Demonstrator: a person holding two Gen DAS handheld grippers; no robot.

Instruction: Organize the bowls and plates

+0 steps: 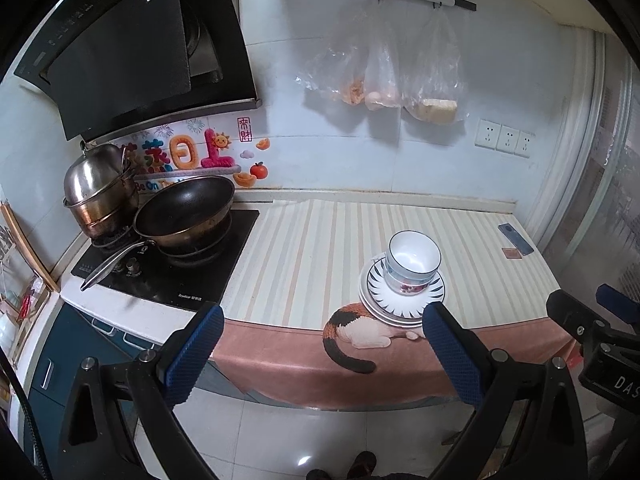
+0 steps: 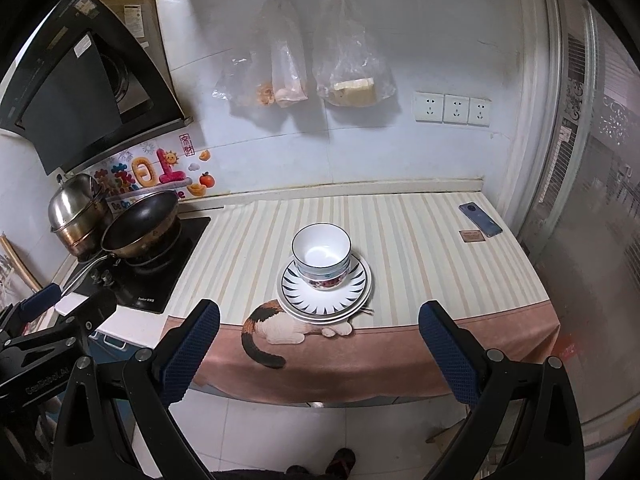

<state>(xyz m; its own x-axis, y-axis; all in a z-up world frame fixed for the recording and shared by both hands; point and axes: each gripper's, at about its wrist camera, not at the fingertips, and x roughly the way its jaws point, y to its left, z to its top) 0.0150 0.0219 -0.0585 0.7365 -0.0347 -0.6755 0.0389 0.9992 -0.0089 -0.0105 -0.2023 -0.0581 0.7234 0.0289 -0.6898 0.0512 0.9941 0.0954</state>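
Right wrist view: stacked bowls (image 2: 322,256) on plates (image 2: 325,294) lie dead ahead of the right gripper (image 2: 319,326); both grippers gape empty, left gripper (image 1: 323,326) offset leftward

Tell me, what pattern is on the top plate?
Dark blue spikes round the white top plate, like sun rays; clearest in the right wrist view.

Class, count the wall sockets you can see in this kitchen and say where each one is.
3. They sit in a row on the white wall right of the hanging bags: left socket, middle socket, right socket. None looks hidden.
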